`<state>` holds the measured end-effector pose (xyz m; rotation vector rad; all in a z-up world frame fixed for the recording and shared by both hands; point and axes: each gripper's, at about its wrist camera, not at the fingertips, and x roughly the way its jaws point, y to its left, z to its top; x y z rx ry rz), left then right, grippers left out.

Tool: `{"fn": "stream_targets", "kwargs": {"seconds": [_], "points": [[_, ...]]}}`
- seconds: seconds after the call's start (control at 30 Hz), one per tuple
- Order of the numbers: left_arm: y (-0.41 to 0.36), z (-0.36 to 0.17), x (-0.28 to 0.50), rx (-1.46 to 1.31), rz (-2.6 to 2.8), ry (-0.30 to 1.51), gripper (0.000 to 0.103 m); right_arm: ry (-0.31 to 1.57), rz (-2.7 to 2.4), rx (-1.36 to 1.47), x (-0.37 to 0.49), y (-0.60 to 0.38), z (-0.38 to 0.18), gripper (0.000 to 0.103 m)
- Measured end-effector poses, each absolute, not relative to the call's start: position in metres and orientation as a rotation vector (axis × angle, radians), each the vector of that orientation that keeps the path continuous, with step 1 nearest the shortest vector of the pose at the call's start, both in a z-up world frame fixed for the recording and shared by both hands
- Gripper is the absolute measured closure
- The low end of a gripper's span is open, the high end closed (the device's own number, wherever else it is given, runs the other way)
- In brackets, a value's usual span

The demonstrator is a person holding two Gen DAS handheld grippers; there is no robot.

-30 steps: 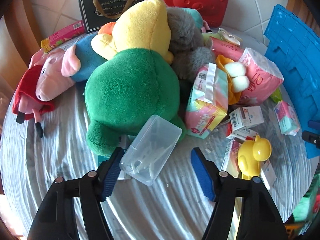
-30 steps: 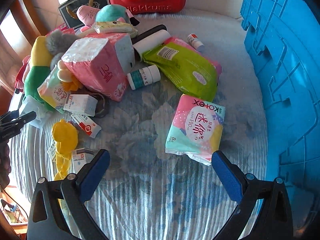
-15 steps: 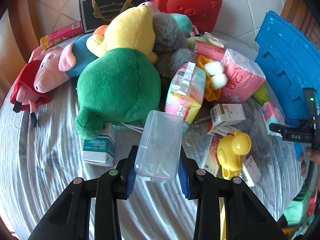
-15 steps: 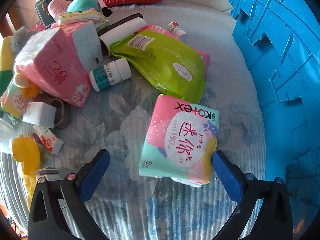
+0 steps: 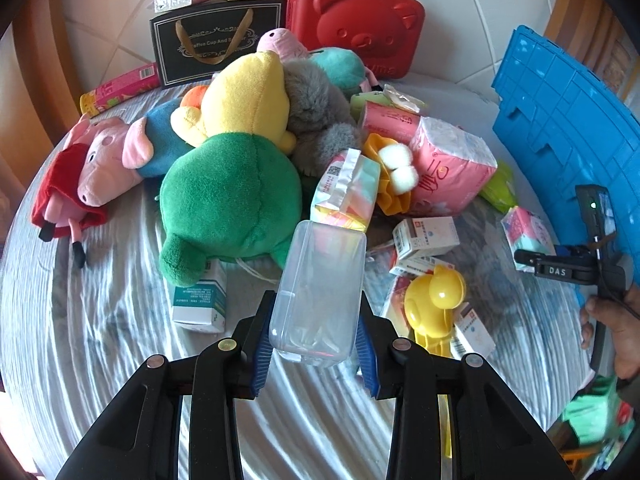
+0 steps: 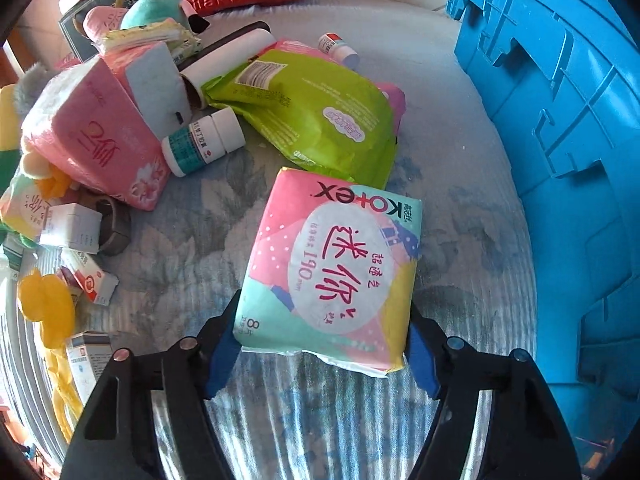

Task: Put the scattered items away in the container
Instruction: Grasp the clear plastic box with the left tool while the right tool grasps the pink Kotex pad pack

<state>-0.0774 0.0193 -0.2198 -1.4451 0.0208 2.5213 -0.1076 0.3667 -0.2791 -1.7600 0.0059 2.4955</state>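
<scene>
In the left wrist view my left gripper (image 5: 314, 304) is shut on a clear plastic box (image 5: 324, 272), held raised above the striped cloth in front of the toy pile. In the right wrist view a pink and teal sanitary pad pack (image 6: 340, 264) lies between the blue pads of my right gripper (image 6: 324, 328). Its jaws are closing, and both pads touch the sides of the pack. The blue crate (image 6: 560, 120) stands right beside it, and also shows at the right edge of the left wrist view as the blue crate (image 5: 560, 120).
A green plush (image 5: 228, 196), a yellow plush and a pink pig plush (image 5: 104, 160) are heaped at the centre left. A yellow scoop (image 5: 436, 300), small medicine boxes, a pill bottle (image 6: 204, 140), a green pouch (image 6: 312, 112) and a pink tissue pack (image 6: 96, 140) lie about. A red bear case (image 5: 356, 20) stands behind.
My left gripper closed on the clear box and raised it off the cloth. My right gripper came down over the pad pack and its jaws narrowed onto its sides.
</scene>
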Motion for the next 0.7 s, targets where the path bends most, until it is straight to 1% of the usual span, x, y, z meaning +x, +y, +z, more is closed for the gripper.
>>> {"fn": "stream_targets", "kwargs": {"seconds": [0.17, 0.43, 0.57, 0.7], "points": [[0.018, -0.203, -0.076, -1.425, 2.542, 0.008, 0.068, 0.001, 2.556, -1.759, -0.098, 0.354, -0.256, 0.033], [0.018, -0.169, -0.07, -1.35, 2.569, -0.011, 0.068, -0.024, 2.651, -1.701, -0.075, 0.333, -0.203, 0.033], [0.013, -0.154, -0.068, -1.321, 2.577, -0.072, 0.068, -0.039, 2.691, -1.669, -0.07, 0.333, -0.175, 0.033], [0.011, -0.139, -0.066, -1.275, 2.595, -0.095, 0.07, -0.087, 2.74, -1.629, -0.057, 0.326, -0.141, 0.033]]}}
